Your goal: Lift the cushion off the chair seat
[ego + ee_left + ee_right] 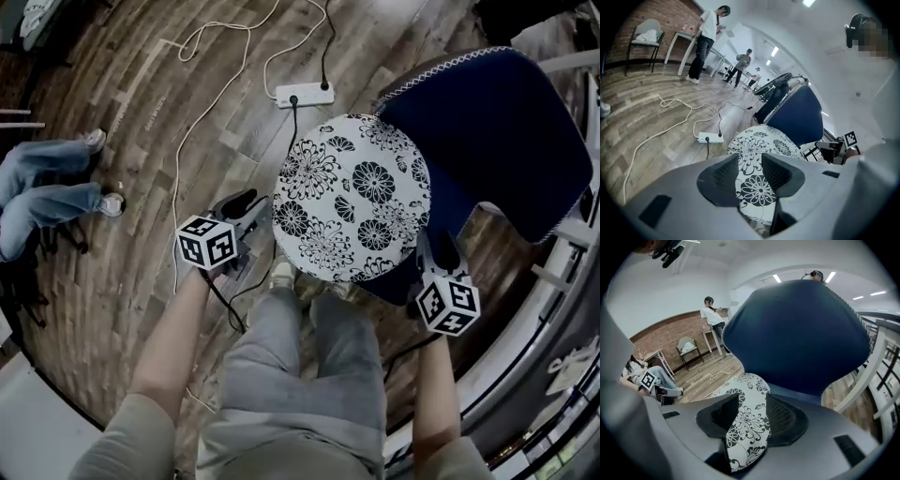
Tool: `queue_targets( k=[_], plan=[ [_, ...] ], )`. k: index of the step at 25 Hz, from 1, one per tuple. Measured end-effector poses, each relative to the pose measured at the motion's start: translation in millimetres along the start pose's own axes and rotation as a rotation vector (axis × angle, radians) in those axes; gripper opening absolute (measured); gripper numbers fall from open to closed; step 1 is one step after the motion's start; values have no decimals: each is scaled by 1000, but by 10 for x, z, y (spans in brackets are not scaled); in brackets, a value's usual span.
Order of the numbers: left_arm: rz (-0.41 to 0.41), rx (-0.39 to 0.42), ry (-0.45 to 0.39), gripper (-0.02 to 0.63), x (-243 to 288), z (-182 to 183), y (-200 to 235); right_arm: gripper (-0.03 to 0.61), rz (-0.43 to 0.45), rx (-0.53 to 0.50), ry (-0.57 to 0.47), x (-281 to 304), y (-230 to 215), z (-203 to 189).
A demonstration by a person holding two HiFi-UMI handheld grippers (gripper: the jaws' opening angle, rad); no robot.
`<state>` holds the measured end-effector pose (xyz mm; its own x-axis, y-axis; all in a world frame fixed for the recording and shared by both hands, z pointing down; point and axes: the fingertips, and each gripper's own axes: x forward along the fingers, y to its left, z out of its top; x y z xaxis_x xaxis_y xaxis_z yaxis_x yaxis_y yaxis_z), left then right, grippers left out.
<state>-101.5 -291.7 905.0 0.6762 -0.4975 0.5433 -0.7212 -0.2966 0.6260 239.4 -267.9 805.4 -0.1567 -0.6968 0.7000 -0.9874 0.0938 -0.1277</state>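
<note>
Cushion: we see the round cushion [352, 197] lying flat on the chair [497, 131] seat, with the backrest rising at its 2 o'clock.
Left tool: our left tool [249, 212] is at the cushion's 9 o'clock rim. Its jaws are spread and the rim shows in the gap.
Right tool: our right tool [437, 253] is at 4 o'clock, also spread, with the rim between its pads.
Open room: there is bare floor [122, 122] from 8 to 11 o'clock. A power strip [305, 94] and cord [202, 42] lie at 12. Someone's legs [47, 187] are far out at 9.
Materials: the cushion is white fabric with black flowers. The chair has navy upholstery with pale stitched edging. The floor is wood planks.
</note>
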Motion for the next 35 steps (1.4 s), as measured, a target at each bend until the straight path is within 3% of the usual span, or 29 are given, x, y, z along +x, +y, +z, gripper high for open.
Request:
queue_targets(
  k=[6, 12, 17, 20, 22, 25, 30, 35],
  plan=[
    [-11, -37, 37, 143, 350, -457, 325, 196, -1, 37, 26, 350, -204, -444],
    [-47, -107, 72, 196, 628, -842, 506, 225, 13, 83, 64, 609, -269, -828],
    [-92, -61, 112, 196, 845, -1004, 425, 221, 6, 89, 100, 806, -274, -1068],
    [-112, -35, 123, 134, 911, -1054, 328, 107, 2, 105, 96, 853, -269, -1129],
    [-123, -26, 122, 11, 945, -1073, 274, 67, 5, 116, 84, 875, -259, -1137],
    [-134, -29, 123, 3, 999, -1124, 235, 14, 8, 68, 76, 907, -218, -1145],
    [-126, -5, 94, 3, 926, -1058, 140, 8, 20, 45, 44, 793, -167, -1040],
    [-93, 19, 55, 3, 706, -835, -78, 6, 60, -15, -22, 436, 18, -649]
  ],
)
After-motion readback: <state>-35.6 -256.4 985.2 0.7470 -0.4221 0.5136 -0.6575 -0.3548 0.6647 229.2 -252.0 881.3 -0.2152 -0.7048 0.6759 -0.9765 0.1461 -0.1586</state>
